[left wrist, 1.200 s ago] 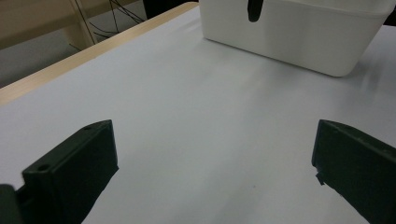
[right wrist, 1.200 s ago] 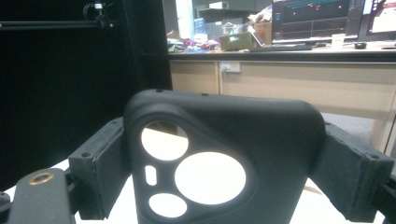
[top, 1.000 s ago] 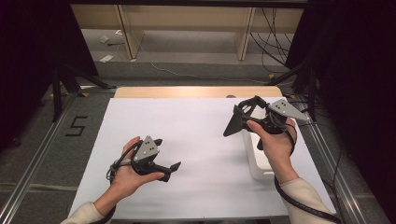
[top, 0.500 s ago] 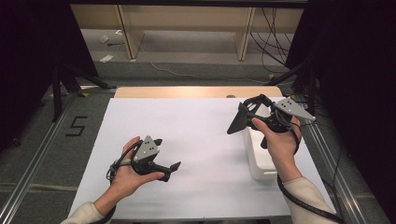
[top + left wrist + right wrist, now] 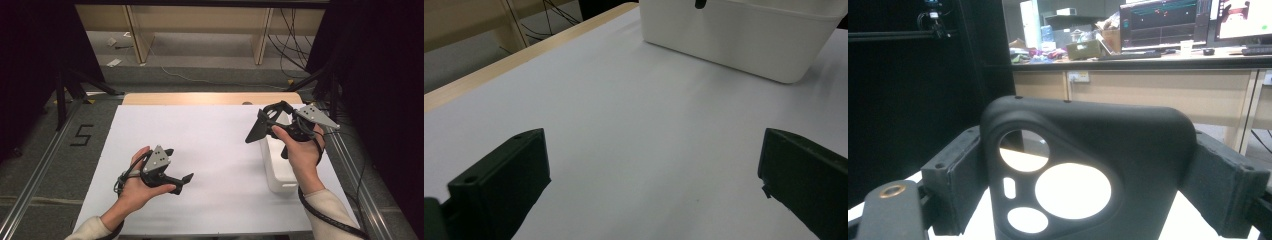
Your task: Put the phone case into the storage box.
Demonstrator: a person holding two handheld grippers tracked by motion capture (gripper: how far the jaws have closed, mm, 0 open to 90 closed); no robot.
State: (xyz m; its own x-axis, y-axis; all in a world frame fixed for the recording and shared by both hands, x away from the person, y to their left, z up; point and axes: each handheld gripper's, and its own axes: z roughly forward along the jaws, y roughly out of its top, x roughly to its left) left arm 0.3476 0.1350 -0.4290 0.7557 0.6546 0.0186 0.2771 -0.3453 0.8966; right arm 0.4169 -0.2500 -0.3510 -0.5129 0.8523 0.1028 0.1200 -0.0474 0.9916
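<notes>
Lab: monitors (image 5: 1193,22), cabled rig table (image 5: 200,150)

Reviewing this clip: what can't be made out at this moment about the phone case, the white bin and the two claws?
- Inside of the white bin: high view, covered by the right hand; left claw view, top edge cuts it off.
- Lower part of the phone case: right claw view, cut by the bottom edge.
- Left claw: high view, too small to judge its gap.
- Monitor text: right claw view, too small.
</notes>
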